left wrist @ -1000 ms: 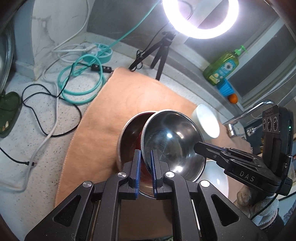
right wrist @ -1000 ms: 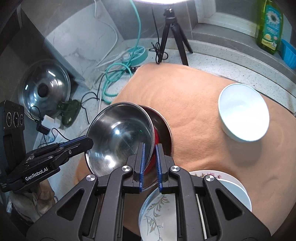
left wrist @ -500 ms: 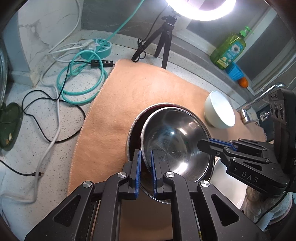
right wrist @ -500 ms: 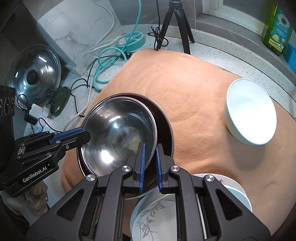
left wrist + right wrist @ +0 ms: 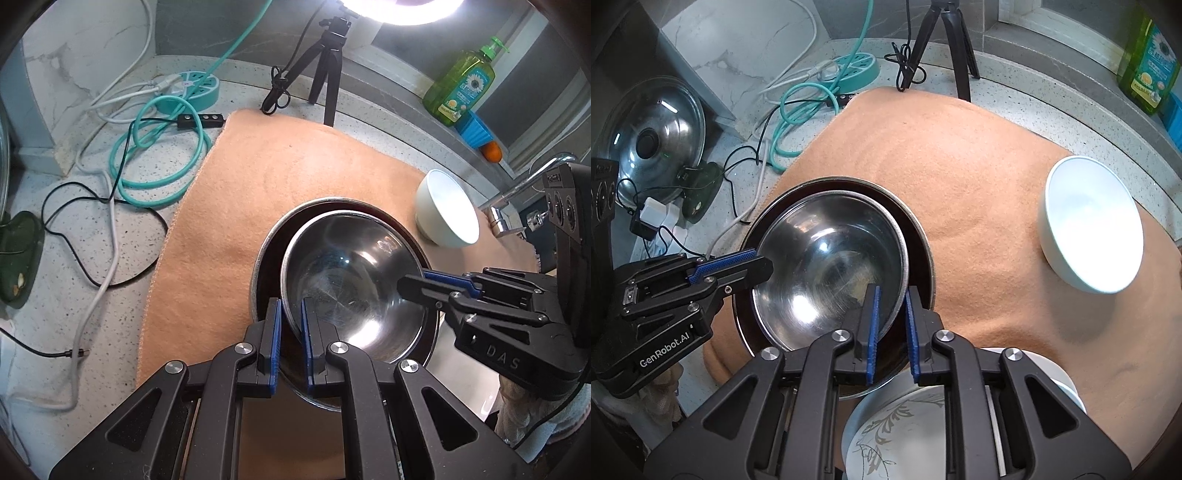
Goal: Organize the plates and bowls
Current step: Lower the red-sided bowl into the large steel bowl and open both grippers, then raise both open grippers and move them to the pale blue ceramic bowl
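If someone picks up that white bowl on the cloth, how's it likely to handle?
The white bowl looks like glazed ceramic, so probably stiff, fairly heavy for its size and breakable. Its glossy rim may be slippery between fingers. It leans on the cloth, so a push might rock it.

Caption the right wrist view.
Right gripper opening around steel bowl rim, nested in larger bowl on orange cloth.

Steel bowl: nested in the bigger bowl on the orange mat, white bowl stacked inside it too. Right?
Not quite. The steel bowl does sit nested in the bigger bowl on the orange mat, but the white bowl is not inside it. The right wrist view shows it standing apart on the mat, off to the right.
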Action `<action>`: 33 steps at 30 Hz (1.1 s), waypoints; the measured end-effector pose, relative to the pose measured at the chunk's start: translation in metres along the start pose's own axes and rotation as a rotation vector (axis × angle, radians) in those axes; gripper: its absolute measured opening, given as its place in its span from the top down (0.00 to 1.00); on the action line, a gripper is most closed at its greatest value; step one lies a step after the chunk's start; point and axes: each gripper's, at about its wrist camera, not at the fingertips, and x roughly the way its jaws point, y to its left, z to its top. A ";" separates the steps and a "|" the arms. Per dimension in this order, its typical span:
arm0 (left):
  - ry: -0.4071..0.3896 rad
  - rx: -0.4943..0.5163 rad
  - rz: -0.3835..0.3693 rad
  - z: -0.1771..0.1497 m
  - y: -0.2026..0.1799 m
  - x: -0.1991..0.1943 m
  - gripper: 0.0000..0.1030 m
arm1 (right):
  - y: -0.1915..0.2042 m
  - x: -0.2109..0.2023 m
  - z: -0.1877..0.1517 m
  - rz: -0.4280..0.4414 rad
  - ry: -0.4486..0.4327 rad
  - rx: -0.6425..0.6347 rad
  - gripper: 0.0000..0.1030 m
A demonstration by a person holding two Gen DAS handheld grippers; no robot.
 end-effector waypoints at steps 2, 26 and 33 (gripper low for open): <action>0.001 0.000 -0.001 0.000 0.000 0.000 0.92 | 0.002 0.001 0.001 -0.003 0.004 -0.011 0.76; -0.076 0.000 -0.054 0.019 -0.010 -0.025 0.91 | -0.017 -0.035 -0.003 0.063 -0.086 0.033 0.75; -0.075 -0.001 -0.130 0.034 -0.028 -0.021 0.91 | -0.055 -0.067 -0.009 0.062 -0.169 0.136 0.63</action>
